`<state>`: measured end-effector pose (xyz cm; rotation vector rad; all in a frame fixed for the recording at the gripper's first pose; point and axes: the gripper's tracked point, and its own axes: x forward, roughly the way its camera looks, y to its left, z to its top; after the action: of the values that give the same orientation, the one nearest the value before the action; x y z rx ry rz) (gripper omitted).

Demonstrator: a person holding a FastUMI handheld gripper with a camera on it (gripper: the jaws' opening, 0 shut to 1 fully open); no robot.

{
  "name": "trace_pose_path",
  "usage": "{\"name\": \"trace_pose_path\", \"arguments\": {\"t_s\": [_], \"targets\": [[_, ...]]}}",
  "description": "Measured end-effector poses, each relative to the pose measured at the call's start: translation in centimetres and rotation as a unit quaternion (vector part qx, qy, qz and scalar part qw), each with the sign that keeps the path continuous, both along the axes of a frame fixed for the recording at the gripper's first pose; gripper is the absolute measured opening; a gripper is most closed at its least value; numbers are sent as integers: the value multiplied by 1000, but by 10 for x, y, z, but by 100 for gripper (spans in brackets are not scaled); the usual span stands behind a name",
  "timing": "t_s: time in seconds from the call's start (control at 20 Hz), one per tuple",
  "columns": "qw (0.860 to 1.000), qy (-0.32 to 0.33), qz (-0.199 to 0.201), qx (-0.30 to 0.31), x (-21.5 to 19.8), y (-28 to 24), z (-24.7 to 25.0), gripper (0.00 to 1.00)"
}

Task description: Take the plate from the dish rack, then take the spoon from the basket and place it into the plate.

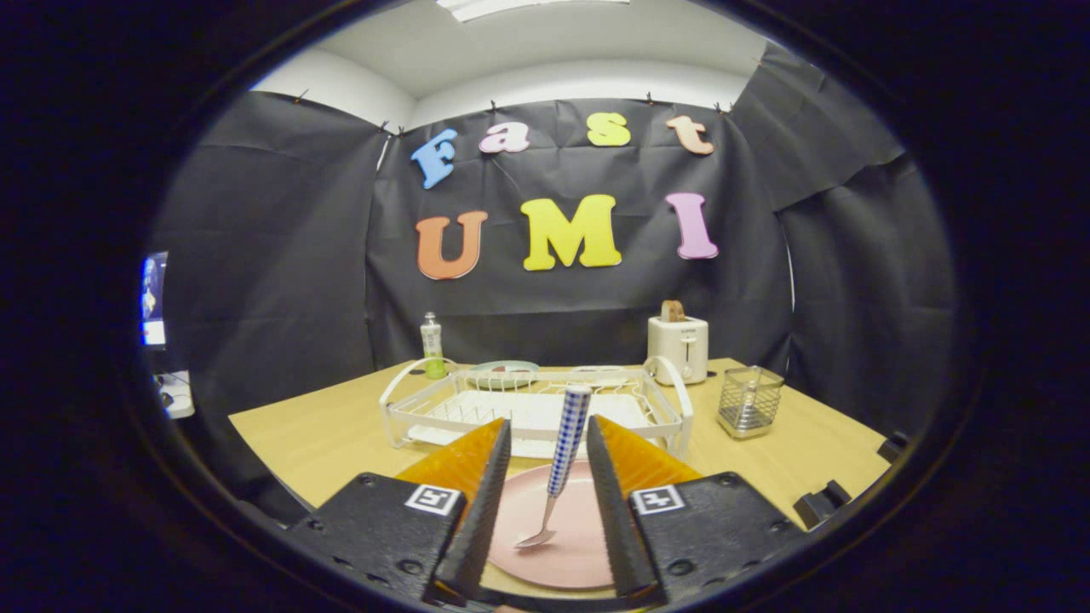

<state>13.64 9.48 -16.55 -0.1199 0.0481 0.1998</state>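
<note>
A pink plate point(572, 547) lies flat on the wooden table, under and between my gripper's fingers. A spoon point(564, 447) with a blue checked handle stands tilted between them. Its bowl touches the plate and its handle rises toward the right finger. My gripper point(549, 421) is open, with a clear gap to the left of the handle. The white wire dish rack point(400, 417) sits just beyond the plate. The wire cutlery basket point(749, 400) stands to the right of the rack.
A green plate point(504, 369) and a pale dish point(600, 372) sit at the rack's far end. Behind the rack, a white toaster point(679, 345) holds toast and a green bottle point(433, 342) stands at the left. The table's edges point(272, 460) drop off at both sides.
</note>
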Motion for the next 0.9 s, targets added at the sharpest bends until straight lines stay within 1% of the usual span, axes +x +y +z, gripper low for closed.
{"name": "trace_pose_path", "arguments": {"t_s": [0.1,0.2,0.3,0.4,0.6,0.75,0.9], "targets": [[1000,-25,-9,-7,-8,-10,15,89],[999,-44,-26,-16,-17,-21,31,97],[998,-57,-34,-17,-27,-30,48,98],[998,-60,-32,-4,-39,-35,63,98],[997,-44,-51,19,-62,-59,91,99],[995,-49,-82,37,-82,-86,118,99],[993,-58,-84,59,-105,-100,141,99]]}}
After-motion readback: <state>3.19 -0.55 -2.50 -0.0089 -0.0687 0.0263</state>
